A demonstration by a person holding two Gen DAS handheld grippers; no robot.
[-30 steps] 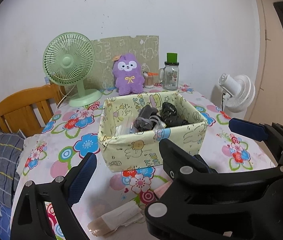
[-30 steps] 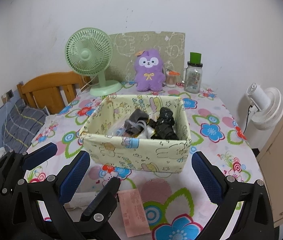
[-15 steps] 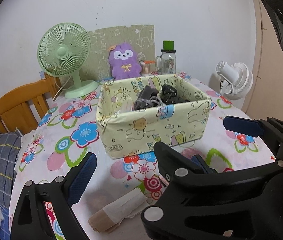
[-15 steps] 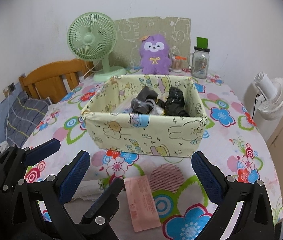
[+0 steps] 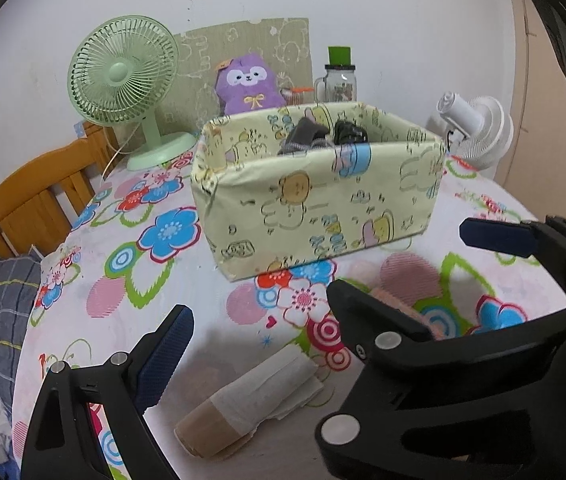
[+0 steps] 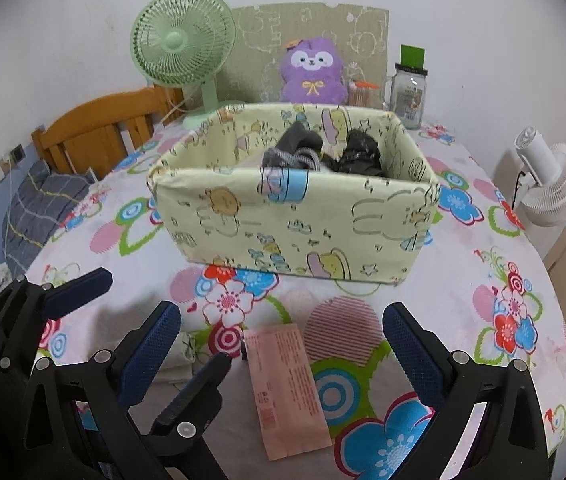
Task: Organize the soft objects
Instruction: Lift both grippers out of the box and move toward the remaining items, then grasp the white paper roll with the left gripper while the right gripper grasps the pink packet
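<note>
Step in hand: pickup approach. The left gripper (image 5: 323, 344), fingers apart and empty, hovers over the rolled beige stocking (image 5: 243, 400). The right gripper (image 6: 283, 344), also spread and empty, brackets the pink packet (image 6: 287, 388). Next: descend, clamp, lift into the fabric bin (image 6: 295, 224). Both items lie near the table's front edge; room above is open.

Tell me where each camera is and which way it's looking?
Left wrist: on the left gripper, low over the table, facing the yellow fabric box and rolled cloth; both its fingers show, and the right gripper's fingers cross in front.
Right wrist: on the right gripper, facing the box and the pink packet; its fingers show, with the left gripper at left.
Shared: box, green fan, purple plush.
</note>
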